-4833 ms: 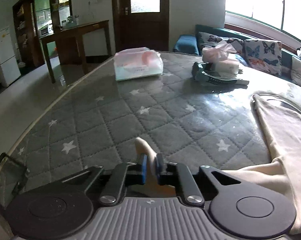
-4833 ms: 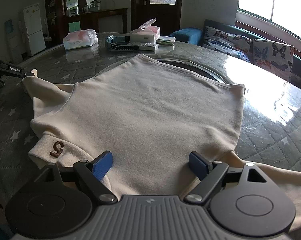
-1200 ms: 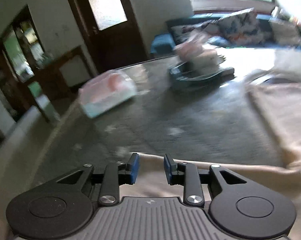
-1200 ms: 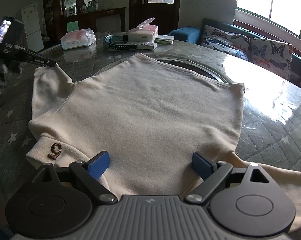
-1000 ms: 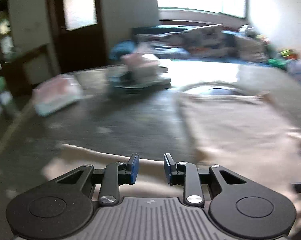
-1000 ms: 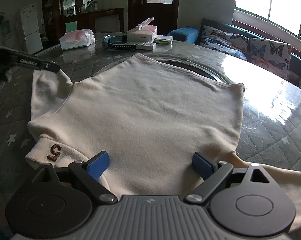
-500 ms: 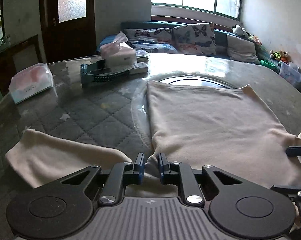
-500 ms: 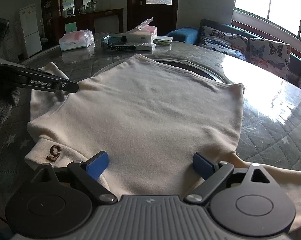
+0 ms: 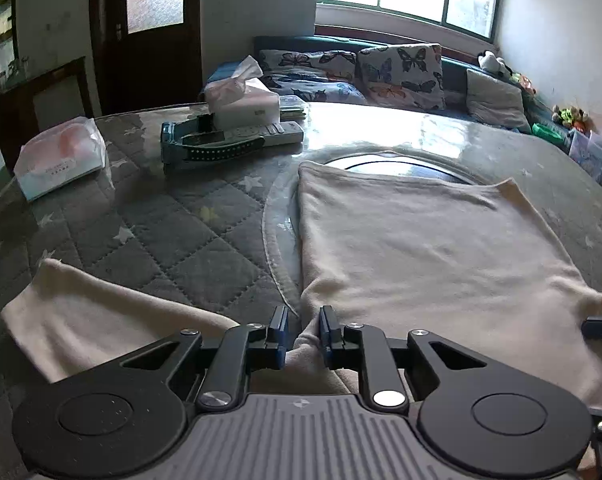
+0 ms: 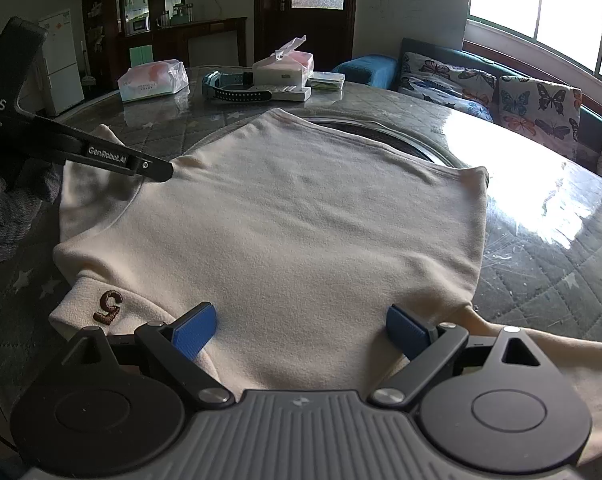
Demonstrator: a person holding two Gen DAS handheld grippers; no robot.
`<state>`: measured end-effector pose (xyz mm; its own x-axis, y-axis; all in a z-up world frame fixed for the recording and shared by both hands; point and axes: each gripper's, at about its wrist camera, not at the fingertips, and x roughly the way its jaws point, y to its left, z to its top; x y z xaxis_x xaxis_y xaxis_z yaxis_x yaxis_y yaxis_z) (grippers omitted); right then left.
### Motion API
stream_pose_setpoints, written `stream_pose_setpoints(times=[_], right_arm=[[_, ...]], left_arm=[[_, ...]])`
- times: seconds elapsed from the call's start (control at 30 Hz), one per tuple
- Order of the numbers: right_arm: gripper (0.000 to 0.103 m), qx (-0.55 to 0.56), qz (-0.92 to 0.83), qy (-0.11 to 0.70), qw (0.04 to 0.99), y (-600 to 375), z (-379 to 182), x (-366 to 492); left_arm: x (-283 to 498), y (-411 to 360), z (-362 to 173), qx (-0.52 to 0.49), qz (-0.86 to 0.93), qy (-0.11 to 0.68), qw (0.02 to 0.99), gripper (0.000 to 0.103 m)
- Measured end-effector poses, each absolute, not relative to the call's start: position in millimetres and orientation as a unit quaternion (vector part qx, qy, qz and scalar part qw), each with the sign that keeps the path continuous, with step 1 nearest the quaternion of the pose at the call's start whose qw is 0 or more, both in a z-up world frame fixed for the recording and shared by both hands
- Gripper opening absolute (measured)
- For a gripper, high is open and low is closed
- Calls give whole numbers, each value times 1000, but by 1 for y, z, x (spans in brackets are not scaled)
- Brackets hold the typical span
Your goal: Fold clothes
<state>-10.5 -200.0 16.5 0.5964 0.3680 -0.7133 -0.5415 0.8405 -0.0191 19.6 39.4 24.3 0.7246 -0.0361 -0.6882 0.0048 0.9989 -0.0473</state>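
Left gripper (image 9: 303, 330) low, fingers narrow, pinching cream fleece shirt (image 10: 301, 232) at armpit fold. Right gripper (image 10: 301, 330) spread wide over collar. Shirt flat on quilted table (image 9: 173, 232).

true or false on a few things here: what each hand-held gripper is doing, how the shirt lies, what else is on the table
1. The left hand-held gripper pinches the shirt. True.
2. The right hand-held gripper is shut on the shirt. False: its jaws stand wide open over the cloth.
3. The shirt lies spread flat on the table. True.
4. The collar bears a brown 5. True.
5. The tissue box sits on the shirt. False: it stands apart, at the far side of the table.
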Motion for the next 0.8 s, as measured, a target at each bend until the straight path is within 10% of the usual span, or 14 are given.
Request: stream_pose_setpoints(times=[0.3,0.8], right_arm=[[94,-120,259,360,888,-198,23,-16],[93,-164,290,340,879,-180,30,-44]], left_arm=[[-11,71,41,-36,38,353,934,48],[-73,65,45,11,34,345,938,53]])
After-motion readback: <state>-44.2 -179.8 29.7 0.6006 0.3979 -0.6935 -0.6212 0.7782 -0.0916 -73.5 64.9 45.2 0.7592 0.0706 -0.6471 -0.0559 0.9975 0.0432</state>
